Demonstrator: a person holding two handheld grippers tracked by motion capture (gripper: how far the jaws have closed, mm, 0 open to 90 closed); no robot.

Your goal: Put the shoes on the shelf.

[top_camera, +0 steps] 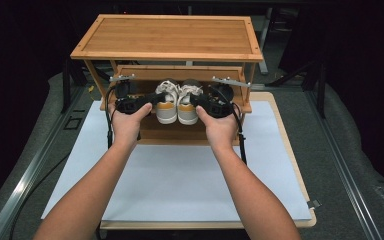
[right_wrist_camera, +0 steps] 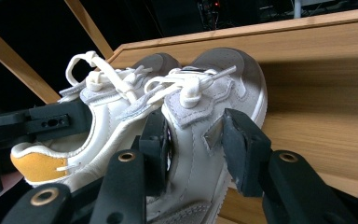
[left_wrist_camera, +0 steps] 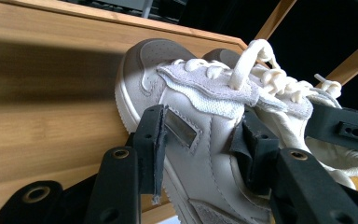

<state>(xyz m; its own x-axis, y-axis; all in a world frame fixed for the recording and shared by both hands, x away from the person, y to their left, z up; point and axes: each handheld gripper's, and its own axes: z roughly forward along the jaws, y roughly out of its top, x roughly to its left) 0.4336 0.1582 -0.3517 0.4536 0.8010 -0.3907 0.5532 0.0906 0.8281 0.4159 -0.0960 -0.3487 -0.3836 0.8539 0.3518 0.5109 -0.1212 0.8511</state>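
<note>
Shoes: one pair, white with tan heels, side by side on the lower shelf (top_camera: 195,131) of a wooden rack (top_camera: 167,37). Left shoe (top_camera: 166,106) was clamped across its upper in left gripper (top_camera: 150,101) jaws; right shoe (top_camera: 186,106) likewise in right gripper (top_camera: 200,102) jaws. Rack stood on a white-topped counter (top_camera: 180,185).

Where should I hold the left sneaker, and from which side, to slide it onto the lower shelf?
Grip the left sneaker across its upper just behind the laces, as the left gripper does now: one jaw on the outer side panel, the other inside the collar. Come from the heel end; the toe points into the rack and the right sneaker blocks the inner side.
</note>
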